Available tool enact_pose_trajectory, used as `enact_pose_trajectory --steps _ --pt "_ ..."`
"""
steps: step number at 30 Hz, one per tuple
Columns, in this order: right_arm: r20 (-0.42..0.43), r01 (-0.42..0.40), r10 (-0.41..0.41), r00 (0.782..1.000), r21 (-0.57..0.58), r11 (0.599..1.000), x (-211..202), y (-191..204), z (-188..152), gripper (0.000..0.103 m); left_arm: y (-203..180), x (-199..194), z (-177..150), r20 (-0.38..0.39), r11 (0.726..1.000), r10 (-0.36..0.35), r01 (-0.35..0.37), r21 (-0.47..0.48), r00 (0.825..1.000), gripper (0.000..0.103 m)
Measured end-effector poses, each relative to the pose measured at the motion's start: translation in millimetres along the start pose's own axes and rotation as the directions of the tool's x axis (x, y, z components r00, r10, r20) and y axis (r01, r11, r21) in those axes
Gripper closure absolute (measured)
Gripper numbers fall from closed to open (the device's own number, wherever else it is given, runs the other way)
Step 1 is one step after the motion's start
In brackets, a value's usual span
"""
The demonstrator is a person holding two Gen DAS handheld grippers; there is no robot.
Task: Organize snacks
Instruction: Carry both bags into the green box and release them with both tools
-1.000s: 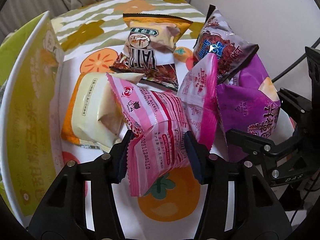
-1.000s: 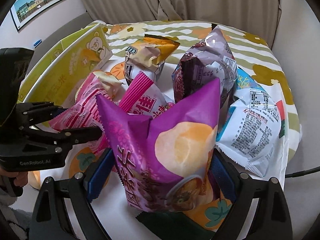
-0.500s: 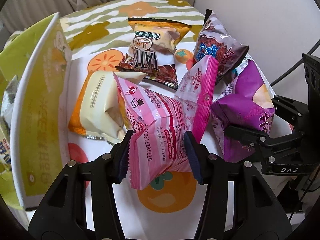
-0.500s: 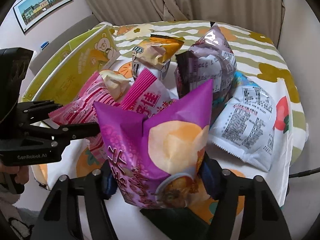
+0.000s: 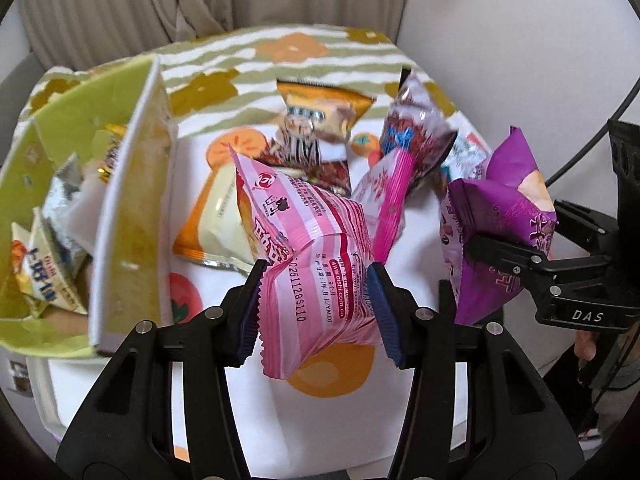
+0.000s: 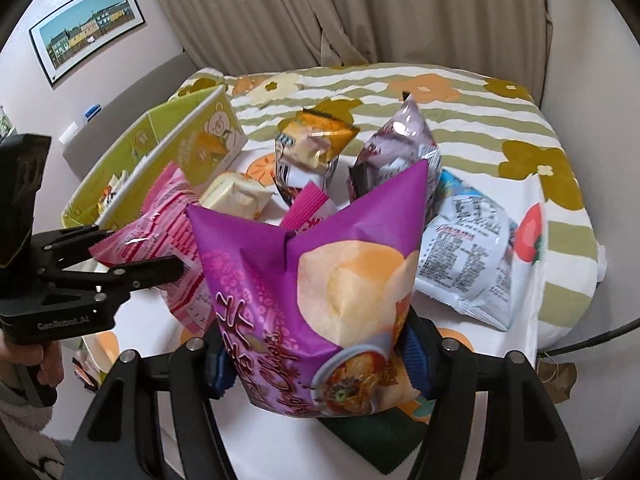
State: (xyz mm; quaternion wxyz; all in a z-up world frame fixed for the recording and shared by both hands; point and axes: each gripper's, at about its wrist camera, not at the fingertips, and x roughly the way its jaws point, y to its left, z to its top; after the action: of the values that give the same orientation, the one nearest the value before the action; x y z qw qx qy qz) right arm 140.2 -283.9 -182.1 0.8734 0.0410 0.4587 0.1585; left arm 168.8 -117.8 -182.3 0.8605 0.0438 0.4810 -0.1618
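Lifted clear of the pile since a second ago: pink snack bag (image 5: 316, 256), now raised and swung toward the green box (image 5: 132, 200), whose open inside has come into the left view. Left gripper (image 5: 316, 312) clamped firmly on the pink bag's lower half, pads denting the film. Right gripper (image 6: 316, 356) likewise closed around the purple chip bag (image 6: 320, 292), held upright above the patterned tablecloth (image 6: 520, 128). Carrying step under way, by the look of it, with both bags airborne and the box to the left already holding a few packets. Remaining on the cloth: yellow packet (image 5: 224, 216), orange-brown bag (image 6: 312, 148), mauve bag (image 6: 396, 140), white bag (image 6: 468, 256). Next, probably: pink bag over the box wall, then release; purple bag across afterwards, avoiding a clash between the two tools.
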Motion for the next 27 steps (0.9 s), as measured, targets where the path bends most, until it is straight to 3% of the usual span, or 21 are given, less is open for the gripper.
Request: enact_pose_trajectory --steps 8,16,22,27 --pt "0.035 -0.018 0.019 0.999 -0.023 1.0 -33.9 17.6 17.8 0.041 10.4 -57.7 10.7 0.112 0.999 0.043 -0.039 -0.036 0.993 0.057" --pt "0.083 -0.015 0.019 0.996 -0.049 0.999 -56.4 54.8 46.3 0.041 47.0 -108.0 27.8 0.228 0.994 0.079 -0.06 -0.086 0.97 0.057" --pt "0.131 -0.02 0.027 0.991 -0.054 0.998 -59.0 93.0 75.7 0.041 102.2 -130.9 51.6 0.28 0.991 0.1 -0.071 -0.111 0.955 0.057" --pt "0.141 -0.05 0.057 0.988 -0.052 0.997 -33.1 132.4 111.4 0.041 163.0 -136.8 72.9 0.29 0.985 0.138 -0.101 -0.141 0.947 0.057"
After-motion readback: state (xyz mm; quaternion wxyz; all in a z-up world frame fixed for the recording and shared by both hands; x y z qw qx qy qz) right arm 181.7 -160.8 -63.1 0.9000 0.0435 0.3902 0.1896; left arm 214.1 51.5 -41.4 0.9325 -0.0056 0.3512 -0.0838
